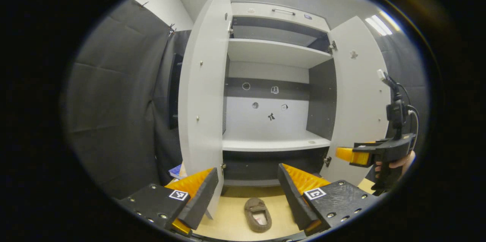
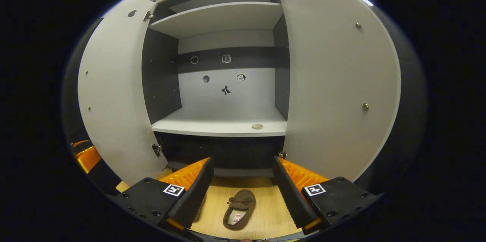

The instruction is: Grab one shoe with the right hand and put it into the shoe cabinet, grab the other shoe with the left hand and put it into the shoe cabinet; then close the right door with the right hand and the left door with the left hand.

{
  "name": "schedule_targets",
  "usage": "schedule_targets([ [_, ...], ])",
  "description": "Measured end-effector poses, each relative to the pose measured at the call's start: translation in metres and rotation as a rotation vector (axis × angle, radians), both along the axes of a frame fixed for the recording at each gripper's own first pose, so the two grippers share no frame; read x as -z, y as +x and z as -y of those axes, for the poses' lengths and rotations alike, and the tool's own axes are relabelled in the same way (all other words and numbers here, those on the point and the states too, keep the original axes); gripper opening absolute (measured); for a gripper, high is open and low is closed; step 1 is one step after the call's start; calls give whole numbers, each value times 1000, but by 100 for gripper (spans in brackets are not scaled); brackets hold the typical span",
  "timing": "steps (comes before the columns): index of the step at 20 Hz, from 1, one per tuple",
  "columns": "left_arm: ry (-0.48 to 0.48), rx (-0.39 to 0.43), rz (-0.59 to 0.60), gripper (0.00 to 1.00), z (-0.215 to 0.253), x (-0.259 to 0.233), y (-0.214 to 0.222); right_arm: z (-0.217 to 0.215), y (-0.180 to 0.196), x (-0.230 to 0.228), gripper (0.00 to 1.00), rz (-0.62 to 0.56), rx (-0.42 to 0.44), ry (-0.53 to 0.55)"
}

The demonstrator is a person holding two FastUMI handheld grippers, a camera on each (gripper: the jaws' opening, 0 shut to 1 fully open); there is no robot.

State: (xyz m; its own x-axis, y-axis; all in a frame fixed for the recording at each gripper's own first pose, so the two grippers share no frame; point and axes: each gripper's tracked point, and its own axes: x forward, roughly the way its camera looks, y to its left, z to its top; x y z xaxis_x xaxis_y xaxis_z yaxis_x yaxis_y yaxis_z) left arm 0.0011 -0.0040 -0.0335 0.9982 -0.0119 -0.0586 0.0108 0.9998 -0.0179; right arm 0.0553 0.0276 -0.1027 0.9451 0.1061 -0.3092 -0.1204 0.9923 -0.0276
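A brown slipper (image 1: 258,214) lies on the wooden floor in front of the open shoe cabinet. My left gripper (image 1: 248,181) hangs above it, open, with nothing between its fingers. In the right gripper view a brown slipper (image 2: 238,209) lies toe toward the cabinet, below my right gripper (image 2: 241,181), which is open and holds nothing. A dark brown sliver (image 2: 200,206) shows beside its left finger; whether it is the second shoe I cannot tell. Both doors stand wide open: left door (image 1: 203,94), right door (image 1: 357,101). The middle shelf (image 2: 220,124) is bare apart from a small round piece (image 2: 257,126).
In the left gripper view the right gripper (image 1: 358,154) is held by a hand (image 1: 398,163) in front of the right door. An orange part of the left gripper (image 2: 85,156) shows beside the left door (image 2: 114,94). Black cloth walls flank the cabinet. An upper shelf (image 1: 273,52) sits higher.
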Motion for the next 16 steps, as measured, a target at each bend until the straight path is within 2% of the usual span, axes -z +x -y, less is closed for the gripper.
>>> schedule_targets([
  [8,-25,41,-90,100,7,39,4,-35,3,116,98,-292,-86,24],
  [10,-38,50,-109,100,8,47,6,-43,6,145,93,-336,-108,16],
  [11,-41,57,-121,94,9,52,7,-45,6,161,93,-361,-116,3],
  [12,-34,63,-135,94,9,58,8,-45,4,178,97,-384,-120,-15],
  [16,17,68,-171,94,5,80,14,-52,5,231,98,-487,-128,-16],
])
